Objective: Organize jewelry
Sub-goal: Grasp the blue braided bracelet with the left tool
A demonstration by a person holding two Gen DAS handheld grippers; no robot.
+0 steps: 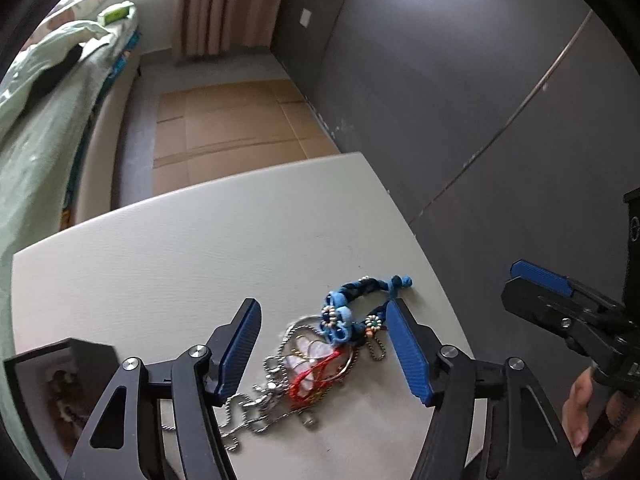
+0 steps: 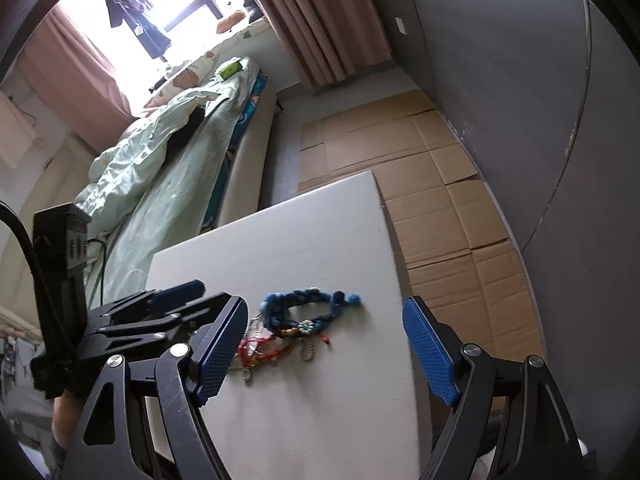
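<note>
A tangled pile of jewelry (image 1: 316, 360) lies on the white table (image 1: 168, 248): a blue braided bracelet (image 1: 360, 292), a red cord (image 1: 316, 376) and silver chains (image 1: 256, 404). My left gripper (image 1: 324, 344) is open, its blue pads on either side of the pile, just above it. My right gripper (image 2: 324, 352) is open and empty, to the right of the pile (image 2: 280, 336); the blue bracelet (image 2: 308, 304) lies ahead of it. The right gripper also shows at the right edge of the left wrist view (image 1: 560, 300).
A black open box (image 1: 56, 396) holding beaded jewelry stands at the table's left front. Flattened cardboard (image 1: 228, 128) covers the floor beyond the table. A bed with green bedding (image 2: 168, 152) is at the left, a grey wall (image 1: 460, 80) at the right.
</note>
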